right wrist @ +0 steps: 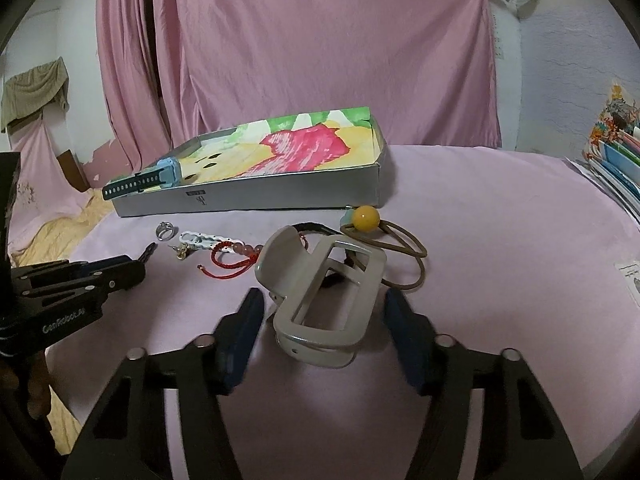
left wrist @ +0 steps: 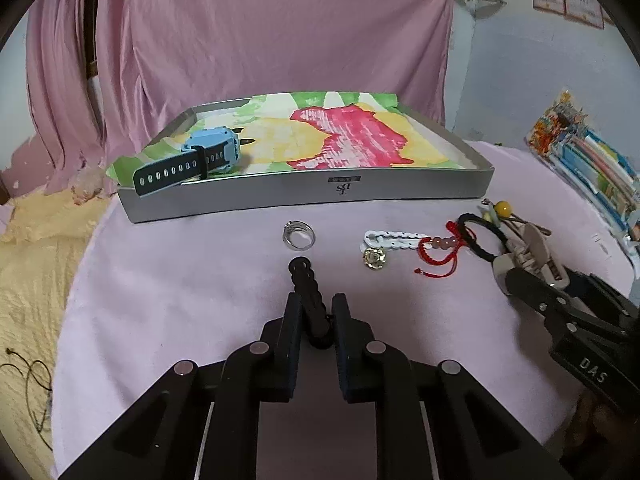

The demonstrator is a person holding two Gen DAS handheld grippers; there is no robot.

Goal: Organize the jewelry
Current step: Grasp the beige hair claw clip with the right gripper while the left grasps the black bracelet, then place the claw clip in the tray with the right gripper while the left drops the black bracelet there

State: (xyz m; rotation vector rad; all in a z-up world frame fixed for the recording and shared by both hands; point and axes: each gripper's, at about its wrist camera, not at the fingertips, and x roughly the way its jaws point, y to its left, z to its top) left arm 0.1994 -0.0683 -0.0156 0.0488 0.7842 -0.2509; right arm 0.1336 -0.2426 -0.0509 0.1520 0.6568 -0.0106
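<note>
The left tool [left wrist: 313, 312] is narrowed on a black ridged hair clip [left wrist: 308, 288], gripping its near end; the clip's long axis runs straight ahead, toward the shallow silver box lined with painted paper [left wrist: 304, 194] across the pink worktop [left wrist: 180, 300]. That box lies dead ahead of this tool, so I judge a forward carry over the front wall comes next. Between them, just beyond the clip's tip, lies a silver ring [left wrist: 299, 236], apart from it. A blue watch with dark strap [left wrist: 192, 162] fills the box's left corner, strap overhanging the rim. The right tool [right wrist: 324, 320] stands wide around a grey plastic claw clip [right wrist: 320, 296], not touching. Red cord bracelet [right wrist: 230, 260] and yellow-bead hair tie [right wrist: 366, 216] lie beyond
</note>
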